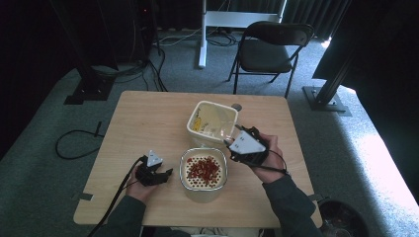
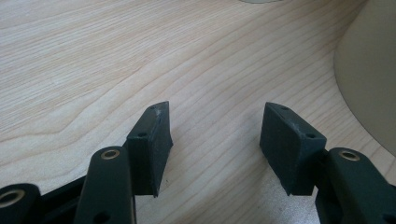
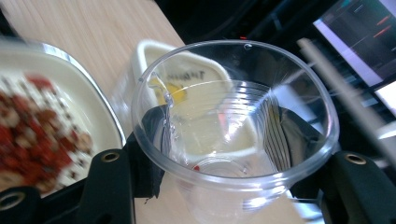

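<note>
1. Nearest the person, at the front of the wooden table [image 1: 148, 113], a cream tub [image 1: 203, 170] stands with a perforated insert [image 1: 203, 172] on top, and red berries [image 1: 202, 168] lie scattered across that insert.
2. Left of the tub, the left gripper [image 1: 169, 173] rests low over the bare wood, its black jaws pointing toward the tub's side.
3. From the left gripper view, the left gripper [image 2: 215, 135] has its jaws apart with nothing between them; only wood grain shows in the gap, and the tub [image 2: 369, 79] curves in at the right edge.
4. Right of the tub and just behind it, the right gripper [image 1: 231, 140] is clamped on a clear plastic cup [image 1: 227, 130], which it holds tilted above the table.
5. From the right gripper view, the cup [image 3: 233, 135] sits between the pads of the right gripper [image 3: 224, 163], its mouth toward the camera; a small red speck lies at its bottom, and the berries [image 3: 32, 140] show at the left.
6. Behind the tub, a second cream container [image 1: 212, 123] stands open with something yellow inside; the cup hangs at its near right corner.
7. Farther back, beyond the table, a black folding chair [image 1: 269, 49] stands on the grey carpet.
</note>
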`<move>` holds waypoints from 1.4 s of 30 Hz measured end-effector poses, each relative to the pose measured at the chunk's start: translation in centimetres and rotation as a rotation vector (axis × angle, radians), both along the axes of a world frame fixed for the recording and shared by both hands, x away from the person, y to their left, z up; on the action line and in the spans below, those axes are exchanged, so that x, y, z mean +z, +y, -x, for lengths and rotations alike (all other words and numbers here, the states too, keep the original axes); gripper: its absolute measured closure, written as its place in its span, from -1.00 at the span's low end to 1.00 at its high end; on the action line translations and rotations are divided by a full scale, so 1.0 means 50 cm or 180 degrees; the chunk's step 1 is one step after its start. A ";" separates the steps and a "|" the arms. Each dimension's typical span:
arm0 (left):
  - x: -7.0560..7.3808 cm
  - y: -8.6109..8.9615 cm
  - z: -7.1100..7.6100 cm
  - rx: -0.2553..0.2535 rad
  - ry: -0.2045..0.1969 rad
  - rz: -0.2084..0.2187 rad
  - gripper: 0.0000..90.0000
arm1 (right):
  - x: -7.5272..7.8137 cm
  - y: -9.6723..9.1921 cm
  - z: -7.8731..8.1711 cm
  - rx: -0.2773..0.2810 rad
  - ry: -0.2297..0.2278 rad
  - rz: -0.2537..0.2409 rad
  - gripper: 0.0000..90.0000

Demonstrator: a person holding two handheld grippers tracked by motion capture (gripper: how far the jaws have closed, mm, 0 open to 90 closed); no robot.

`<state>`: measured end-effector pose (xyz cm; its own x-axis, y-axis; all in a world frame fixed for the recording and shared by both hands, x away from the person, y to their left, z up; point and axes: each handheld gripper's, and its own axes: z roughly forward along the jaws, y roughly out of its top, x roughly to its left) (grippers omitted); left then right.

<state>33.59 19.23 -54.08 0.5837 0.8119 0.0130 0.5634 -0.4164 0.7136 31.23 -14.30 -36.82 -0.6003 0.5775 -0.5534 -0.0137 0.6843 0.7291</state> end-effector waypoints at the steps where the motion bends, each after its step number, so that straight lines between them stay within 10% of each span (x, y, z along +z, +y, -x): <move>1: 0.000 0.000 0.000 0.0001 0.0001 0.0000 -0.02 | 0.005 -0.011 -0.006 0.0030 0.0106 -0.0162 -0.09; 7: 0.000 -0.001 0.000 0.0001 -0.0003 0.0001 -0.02 | 0.021 -0.067 -0.044 0.0174 0.0688 -0.0987 -0.09; 15: 0.000 0.000 0.000 -0.0003 -0.0005 -0.0004 -0.02 | 0.018 -0.106 -0.081 0.0258 0.1122 -0.1531 -0.09; 42: 0.000 -0.001 -0.001 -0.0004 -0.0006 -0.0003 -0.02 | 0.042 -0.086 -0.140 0.0169 0.1142 -0.1644 -0.09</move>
